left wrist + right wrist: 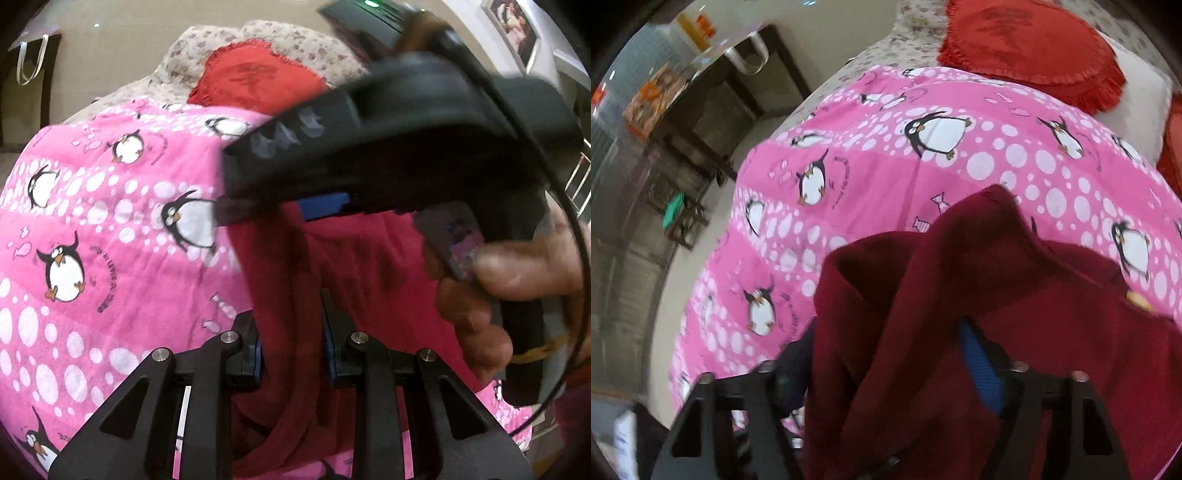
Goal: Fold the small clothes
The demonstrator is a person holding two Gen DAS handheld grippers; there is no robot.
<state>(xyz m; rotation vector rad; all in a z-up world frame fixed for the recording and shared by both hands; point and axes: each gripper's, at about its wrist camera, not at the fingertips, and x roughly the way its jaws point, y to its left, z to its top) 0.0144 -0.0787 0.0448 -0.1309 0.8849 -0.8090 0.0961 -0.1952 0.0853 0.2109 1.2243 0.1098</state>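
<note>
Left wrist view: left gripper and right gripper each pinch the maroon garment.

A bed covered by a beige sheet with a small floral print. Spread over it lies a bright pink blanket printed with penguins and white bubbles. A dark red garment rests bunched on the blanket's near part. Beyond the blanket's far edge, a red fringed cushion lies on the floral sheet, with a white pillow just beside it.
</note>
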